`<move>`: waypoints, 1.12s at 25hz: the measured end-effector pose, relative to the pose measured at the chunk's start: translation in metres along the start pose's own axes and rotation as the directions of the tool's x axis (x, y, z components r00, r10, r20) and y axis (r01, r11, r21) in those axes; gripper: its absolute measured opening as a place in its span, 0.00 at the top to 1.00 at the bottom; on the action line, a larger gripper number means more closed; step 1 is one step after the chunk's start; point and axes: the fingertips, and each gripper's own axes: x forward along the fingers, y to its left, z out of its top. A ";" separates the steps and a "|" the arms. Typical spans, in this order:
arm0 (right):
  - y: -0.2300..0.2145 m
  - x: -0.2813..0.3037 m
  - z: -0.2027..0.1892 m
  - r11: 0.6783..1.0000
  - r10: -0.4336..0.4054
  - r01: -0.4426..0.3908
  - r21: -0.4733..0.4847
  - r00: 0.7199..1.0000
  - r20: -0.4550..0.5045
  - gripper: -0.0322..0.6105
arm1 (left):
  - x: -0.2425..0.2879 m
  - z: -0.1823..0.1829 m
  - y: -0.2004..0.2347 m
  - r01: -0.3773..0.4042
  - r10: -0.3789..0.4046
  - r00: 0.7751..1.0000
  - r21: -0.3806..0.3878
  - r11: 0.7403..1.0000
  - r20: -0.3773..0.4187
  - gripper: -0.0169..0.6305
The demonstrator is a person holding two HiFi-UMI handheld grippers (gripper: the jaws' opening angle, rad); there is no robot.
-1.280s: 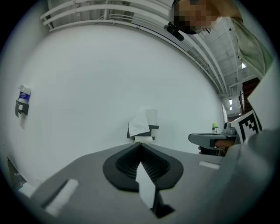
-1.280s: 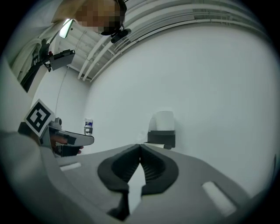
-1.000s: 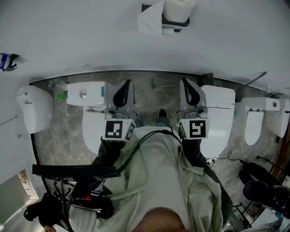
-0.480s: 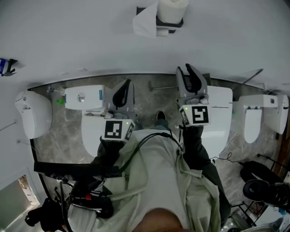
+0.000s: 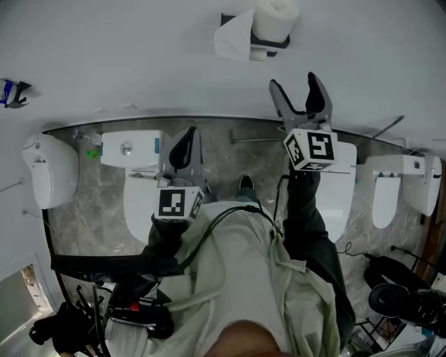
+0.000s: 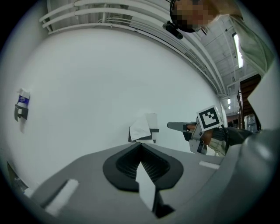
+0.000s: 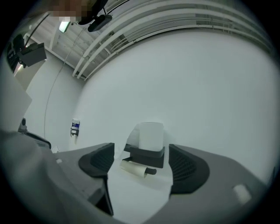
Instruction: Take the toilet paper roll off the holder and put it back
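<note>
A white toilet paper roll (image 5: 275, 15) stands upright on top of a black wall holder (image 5: 270, 40). A loose sheet (image 5: 233, 36) hangs at the holder's left. In the right gripper view the roll (image 7: 151, 135) sits on the holder's shelf (image 7: 146, 155), with a thin cardboard-like tube (image 7: 133, 168) on the bar below. My right gripper (image 5: 301, 92) is held level below the holder, apart from it. Its jaws have just been opening and nothing is between them. My left gripper (image 5: 182, 148) stays lower at the left, shut and empty.
The wall is plain white. A small blue item (image 5: 10, 92) is fixed to it at the far left. Below stand two white toilets (image 5: 139, 202) (image 5: 340, 183) on a grey marbled floor, with further white fixtures (image 5: 50, 167) (image 5: 401, 188) at both sides.
My right gripper has risen toward the holder and its jaws have spread from shut to wide. The left gripper has hardly moved.
</note>
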 end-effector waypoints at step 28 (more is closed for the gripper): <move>-0.024 0.185 0.004 0.995 -0.007 -0.014 -0.103 0.981 -0.194 0.23 | 0.012 0.004 0.027 -0.087 0.087 0.996 0.019 0.996 0.006 0.96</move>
